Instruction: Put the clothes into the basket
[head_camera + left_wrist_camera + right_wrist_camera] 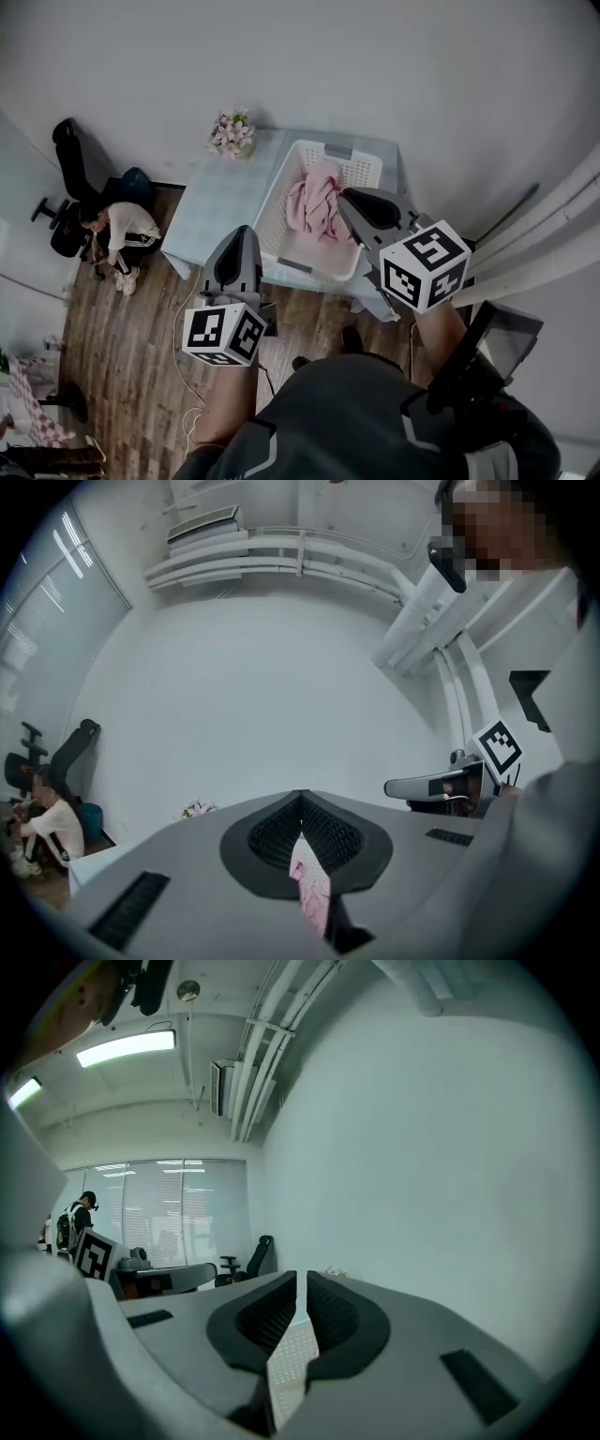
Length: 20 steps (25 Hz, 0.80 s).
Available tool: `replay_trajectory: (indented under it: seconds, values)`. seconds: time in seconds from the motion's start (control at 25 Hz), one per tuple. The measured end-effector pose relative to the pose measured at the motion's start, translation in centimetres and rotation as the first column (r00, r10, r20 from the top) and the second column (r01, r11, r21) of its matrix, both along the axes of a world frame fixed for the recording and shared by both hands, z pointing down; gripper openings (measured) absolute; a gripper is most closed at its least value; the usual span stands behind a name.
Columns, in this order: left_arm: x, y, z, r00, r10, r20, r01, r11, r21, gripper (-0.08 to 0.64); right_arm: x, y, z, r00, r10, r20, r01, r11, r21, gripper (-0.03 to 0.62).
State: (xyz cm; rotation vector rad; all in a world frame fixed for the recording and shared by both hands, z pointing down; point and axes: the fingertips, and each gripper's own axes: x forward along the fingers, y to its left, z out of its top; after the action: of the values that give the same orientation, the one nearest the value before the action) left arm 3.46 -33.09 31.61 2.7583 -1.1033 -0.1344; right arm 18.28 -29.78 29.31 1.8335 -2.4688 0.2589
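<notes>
Your right tongs are all but together. Only a thin slit shows between the dark ribbed pads, and nothing is caught in them. Through the gap behind the tips you see perforated white plastic. Your left tongs are closed tip to tip. The pink in the gap behind their tips reads as fabric lying beyond them, since nothing hangs from them in the head view.

Both tongs point roughly level above the white perforated plastic basket, which stands on the pale bench by the wall. The pink crumpled cloth lies inside the basket, heaped from its middle towards the far end. Its long axis runs along the basket's length, away from you.

From the right tongs the cloth lies just below and slightly left, with their tips over its right edge. The left tongs sit just outside the basket's left wall, farther from the cloth, so your right hand is the nearer one.

No other garment shows on the bench, only a small bunch of flowers at its far left corner. The cloth appears to be in place already. If it needs tucking, the reach is down and left with the right tongs.
</notes>
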Motion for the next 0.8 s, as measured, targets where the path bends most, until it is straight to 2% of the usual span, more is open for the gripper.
replay_trajectory:
  seconds: [0.16, 0.52, 0.68, 0.8]
  values:
    - [0.1, 0.0, 0.0, 1.0, 0.007, 0.015, -0.007, 1.0, 0.005, 0.009, 0.1, 0.3, -0.2, 1.0, 0.004, 0.005, -0.004, 1.0, 0.022, 0.035]
    - [-0.2, -0.8, 0.2, 0.999, -0.033, 0.028, 0.032, 0.999, 0.009, 0.009, 1.6, -0.6, -0.4, 0.997, 0.071, 0.03, -0.072, 0.996, 0.047, 0.015]
    - [0.9, -0.7, 0.3, 0.999, 0.019, 0.042, -0.02, 1.0, 0.024, 0.009, 2.1, -1.1, 0.2, 0.997, 0.073, 0.022, -0.074, 0.996, 0.043, 0.014]
    - [1.2, -0.9, 0.3, 0.998, 0.022, 0.061, -0.025, 0.999, 0.036, 0.009, 2.4, -1.8, 0.7, 0.996, 0.078, 0.042, -0.08, 0.996, 0.039, 0.014]
